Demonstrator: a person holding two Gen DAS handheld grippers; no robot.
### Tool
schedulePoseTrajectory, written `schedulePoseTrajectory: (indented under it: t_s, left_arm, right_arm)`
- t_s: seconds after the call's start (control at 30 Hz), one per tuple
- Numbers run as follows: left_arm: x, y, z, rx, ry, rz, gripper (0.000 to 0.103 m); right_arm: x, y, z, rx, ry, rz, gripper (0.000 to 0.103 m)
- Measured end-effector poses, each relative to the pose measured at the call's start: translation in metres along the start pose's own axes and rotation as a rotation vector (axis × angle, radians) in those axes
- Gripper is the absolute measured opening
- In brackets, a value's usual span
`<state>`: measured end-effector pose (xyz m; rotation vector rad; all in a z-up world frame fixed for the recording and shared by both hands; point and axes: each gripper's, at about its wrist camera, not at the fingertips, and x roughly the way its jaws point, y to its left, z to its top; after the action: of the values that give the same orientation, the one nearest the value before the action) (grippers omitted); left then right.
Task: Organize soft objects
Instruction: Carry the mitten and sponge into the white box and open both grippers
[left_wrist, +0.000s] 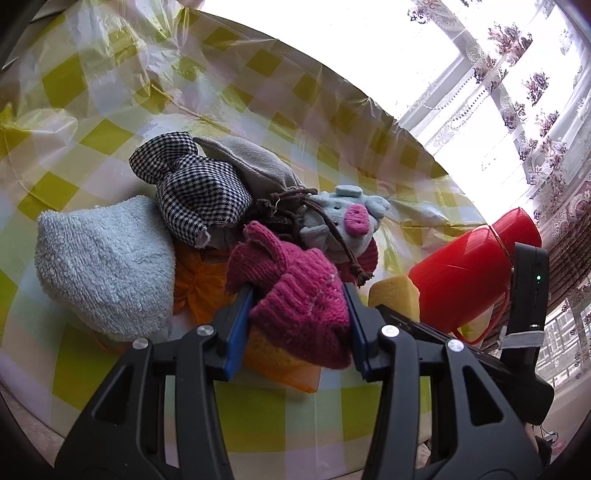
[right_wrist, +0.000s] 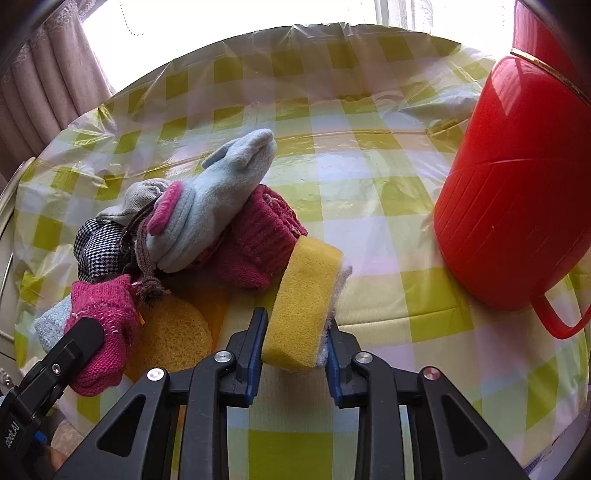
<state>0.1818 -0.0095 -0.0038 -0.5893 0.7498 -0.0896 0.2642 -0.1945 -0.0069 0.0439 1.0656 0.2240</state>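
Bright daylight blows out the window (left_wrist: 369, 55); sharp focus, fisheye-curved edges.

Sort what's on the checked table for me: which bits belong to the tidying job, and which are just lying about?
Job:
- magenta knitted mitten, in left gripper
- yellow rectangular sponge, in right gripper
- red plastic bucket
- pale blue plush pig toy
- light blue terry cloth
- houndstooth fabric pouch

Lying about:
- floral lace curtain
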Motion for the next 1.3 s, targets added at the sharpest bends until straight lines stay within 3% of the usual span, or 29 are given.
schedulePoseTrajectory:
  t_s: [0.37,0.7,1.3]
  left_arm:
    - [-0.027,-0.034,-0.014,0.083,-0.018,-0.041,0.050]
    - [-0.051,-0.092,-0.044,0.194,0.017,-0.140,0.050]
    - [-0.083,-0.212,-0.139,0.446,0.230,-0.396,0.051]
  right_arm:
    - [-0.059,-0.012,-0.027,-0.022,-0.055,0.021,0.029]
    - [-0.121,-0.060,-0.061,0.032,-0.115,-0.018,0.029]
    - [-0.220,-0.185,-0.156,0.197,-0.149,-0.192,0.030]
